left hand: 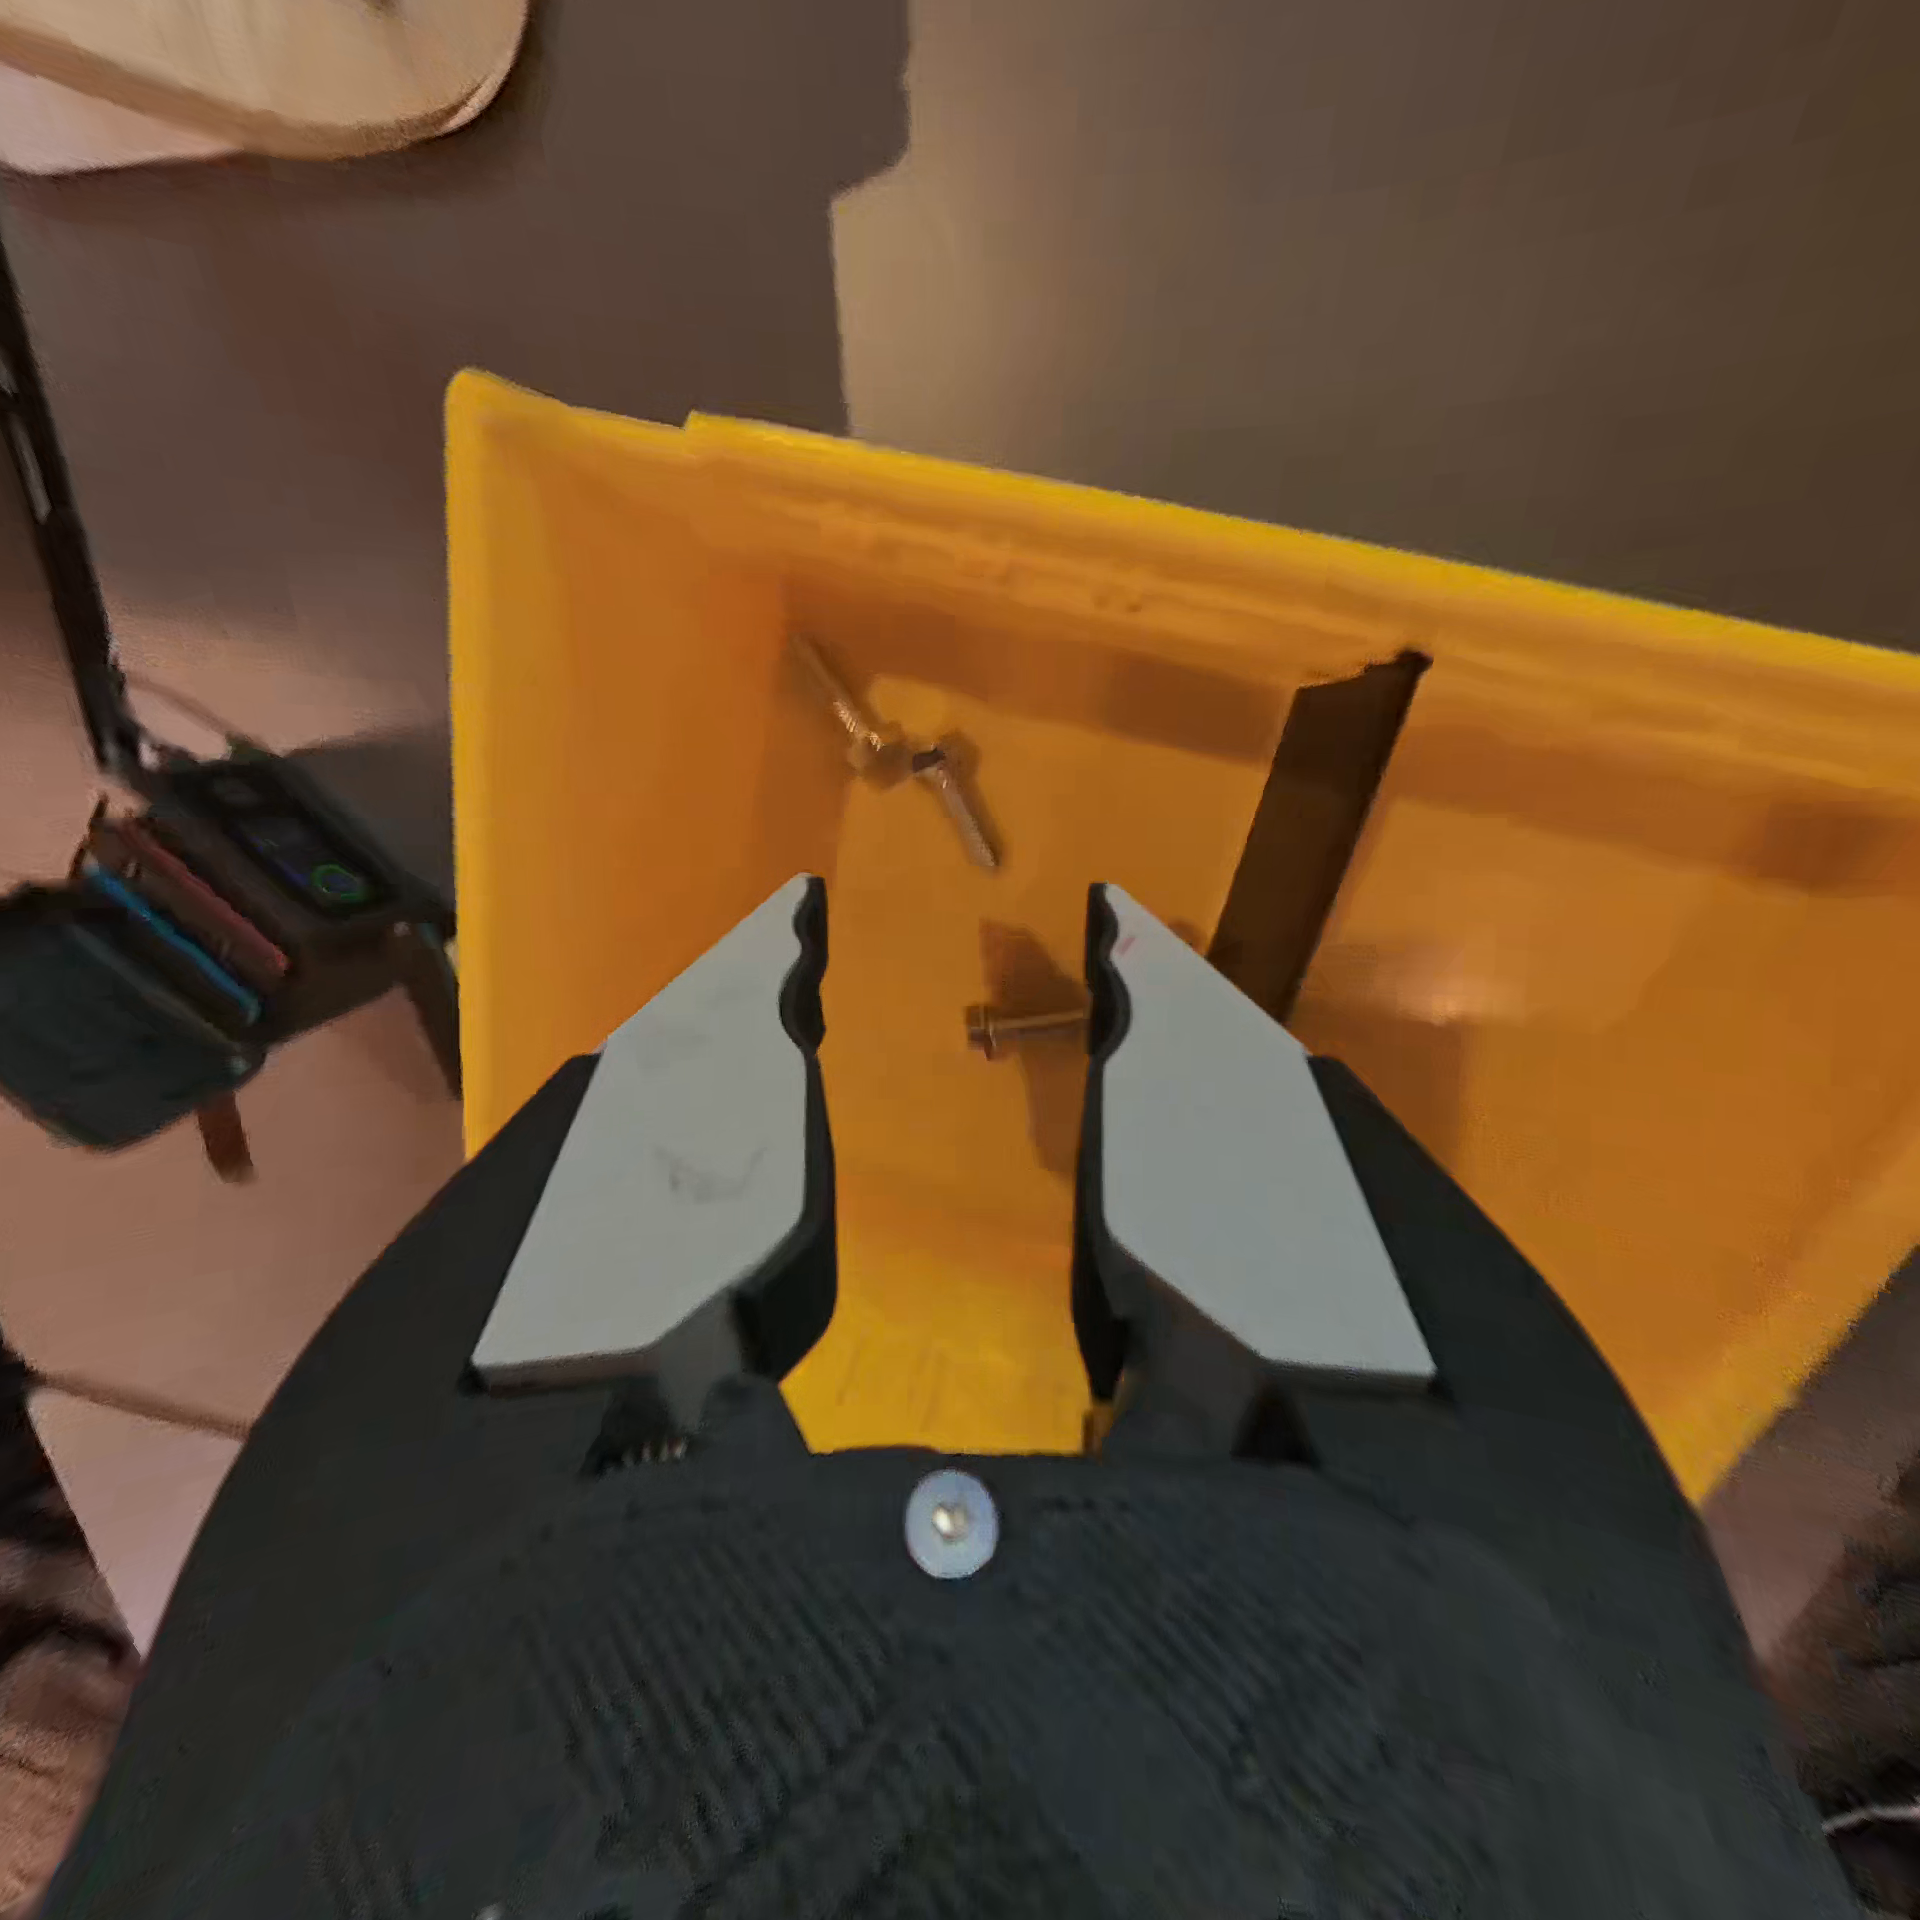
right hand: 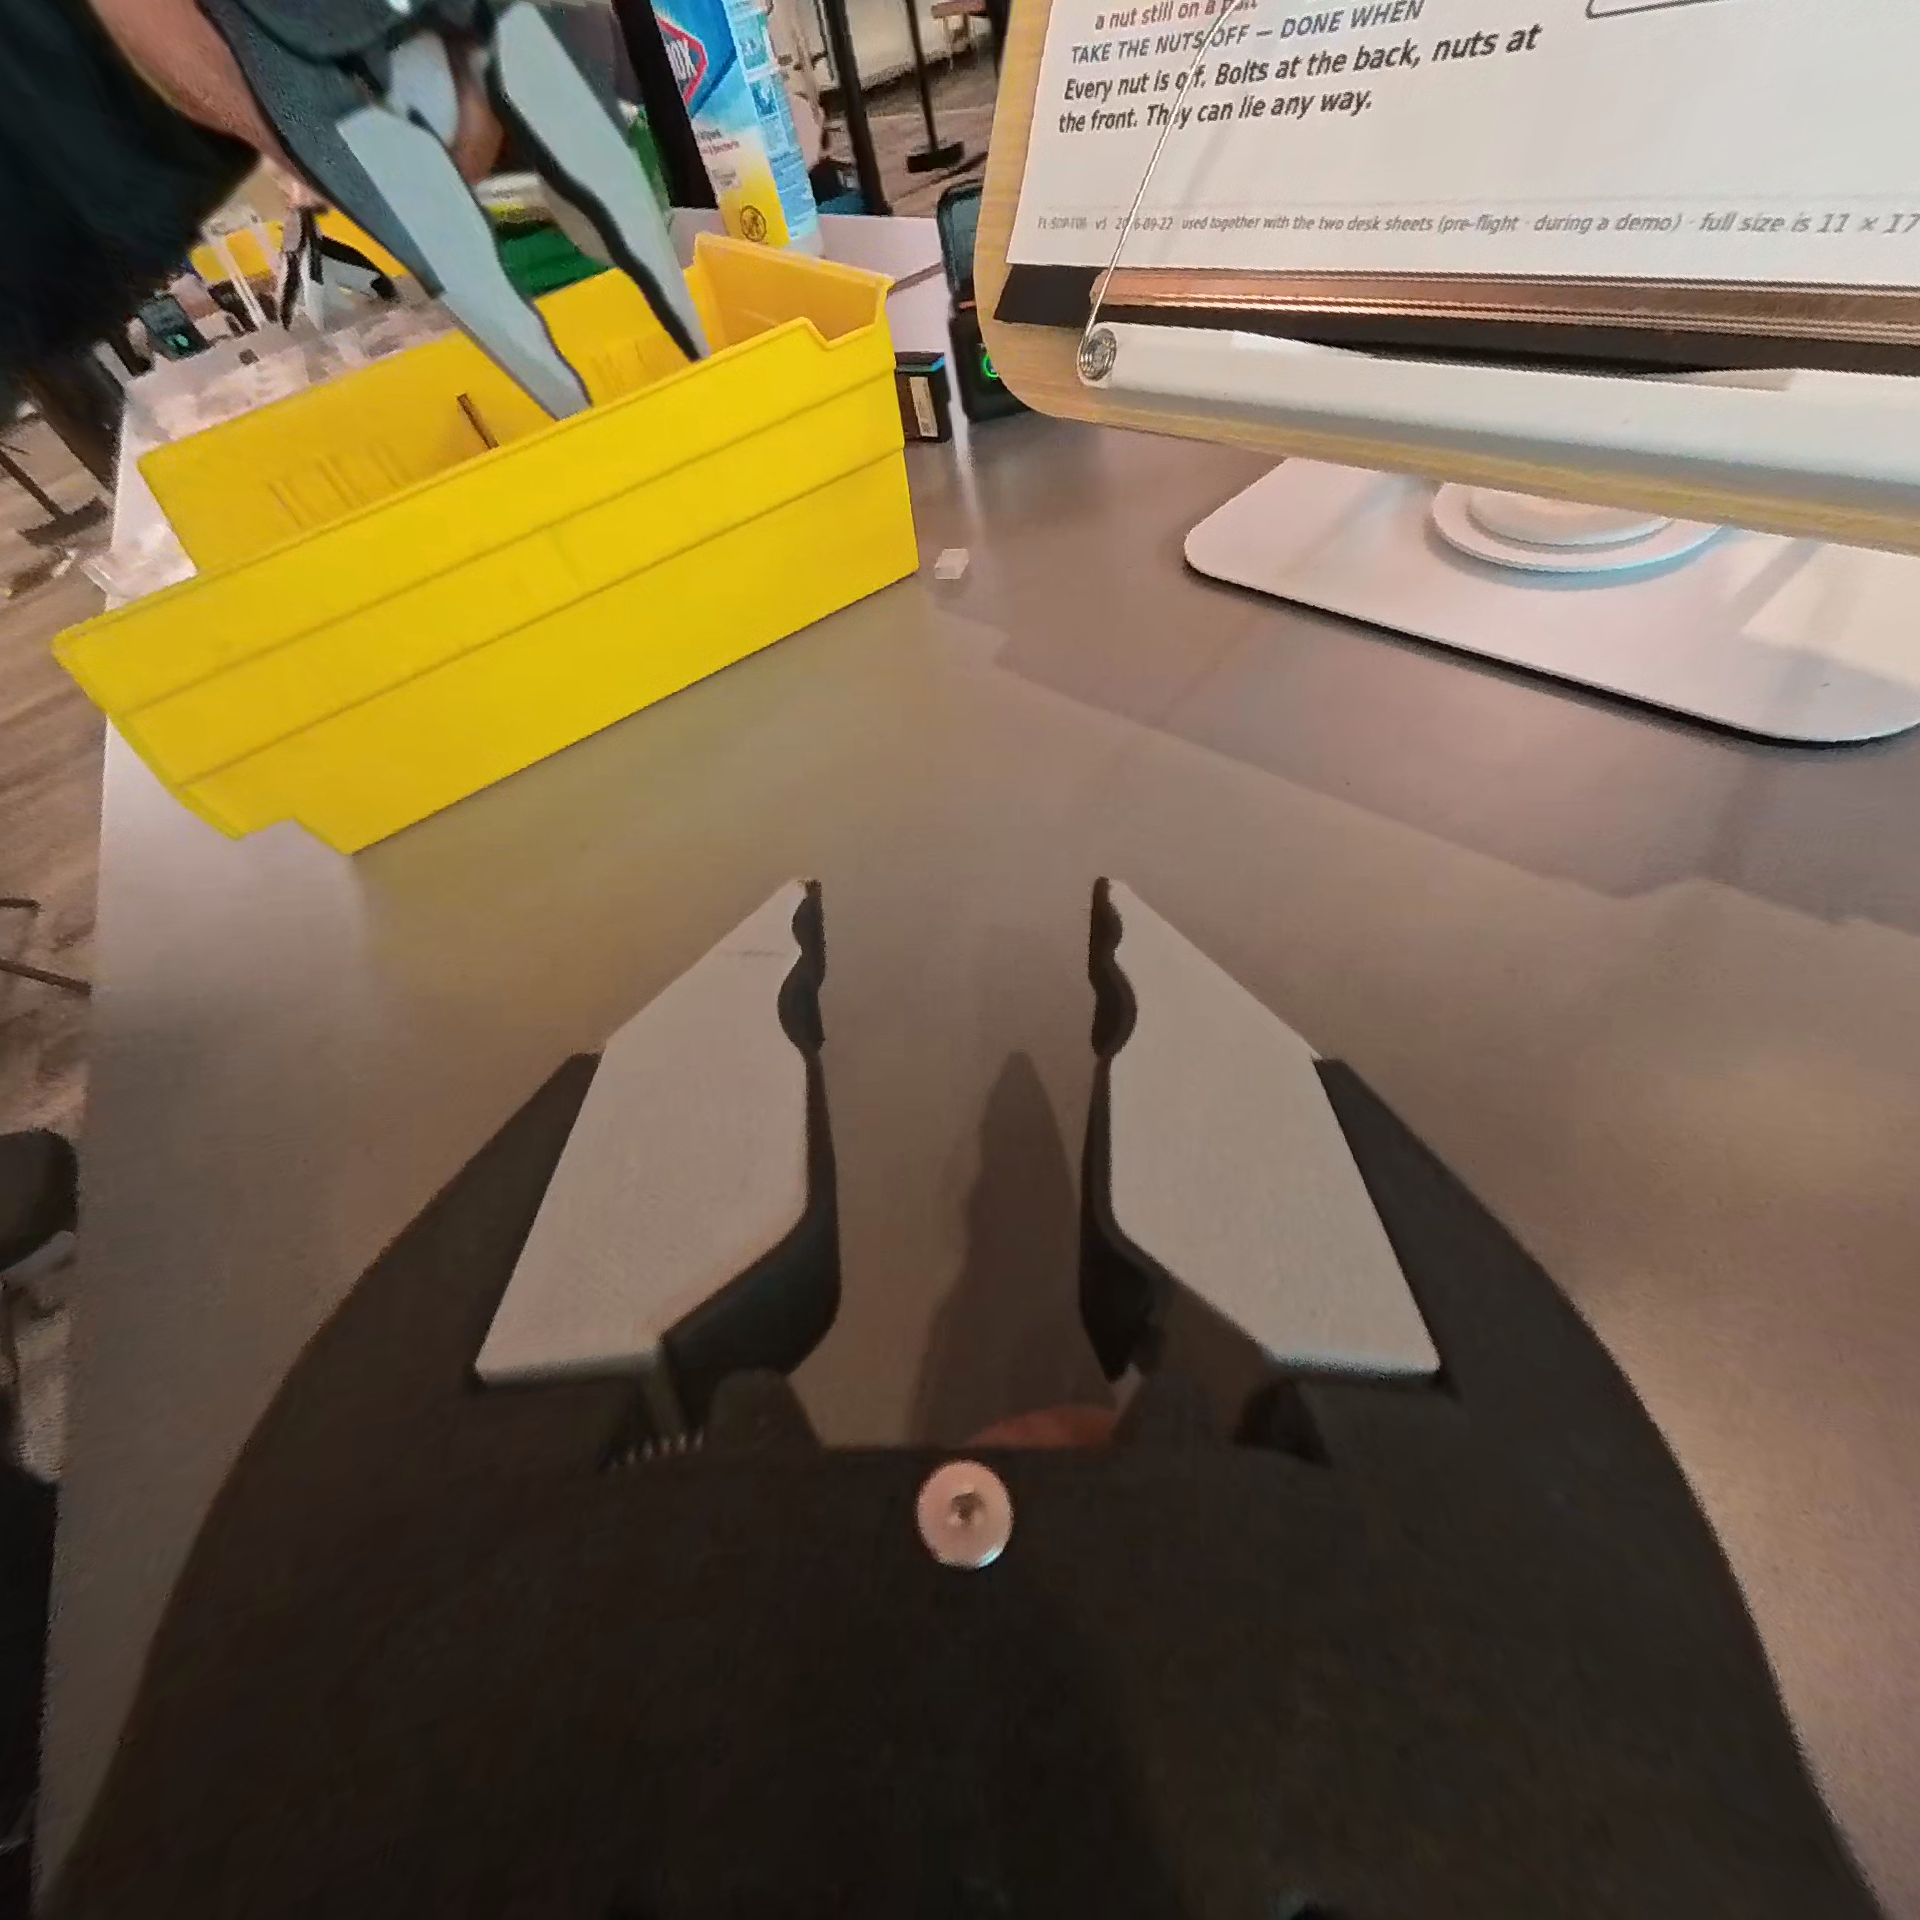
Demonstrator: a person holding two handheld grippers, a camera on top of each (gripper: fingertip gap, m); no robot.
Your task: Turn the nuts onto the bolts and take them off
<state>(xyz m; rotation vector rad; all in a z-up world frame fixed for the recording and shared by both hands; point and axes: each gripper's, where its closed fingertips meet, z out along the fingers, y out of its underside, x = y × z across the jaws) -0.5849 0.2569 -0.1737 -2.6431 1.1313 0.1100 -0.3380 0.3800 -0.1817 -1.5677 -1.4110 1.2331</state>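
Reaching steeply down from above, the left gripper point(left hand: 954, 961) pokes its two grey, black-edged fingers into the far end of the long yellow plastic bin point(right hand: 499, 613); its jaws stand well apart and hold nothing. A person's hand and dark sleeve grip it from the upper left of the right wrist view. On the bin floor I count three metal bolts: one short bolt point(left hand: 1023, 1027) lying crosswise between the fingertips, its end just beside the right fingertip, and two longer ones farther in, one bolt point(left hand: 831, 696) against the corner wall and another bolt point(left hand: 961, 805) angled beside it. The blur keeps me from telling whether nuts sit on them. One dark divider point(left hand: 1314, 831) stands upright across the bin to the right.

The right gripper point(right hand: 956, 961) lies low and level over the grey table point(right hand: 1351, 935), near the bin's right, jaws equally wide apart and empty. Beyond it stands one wooden document stand point(right hand: 1455, 416) bearing a printed sheet, on a white base.
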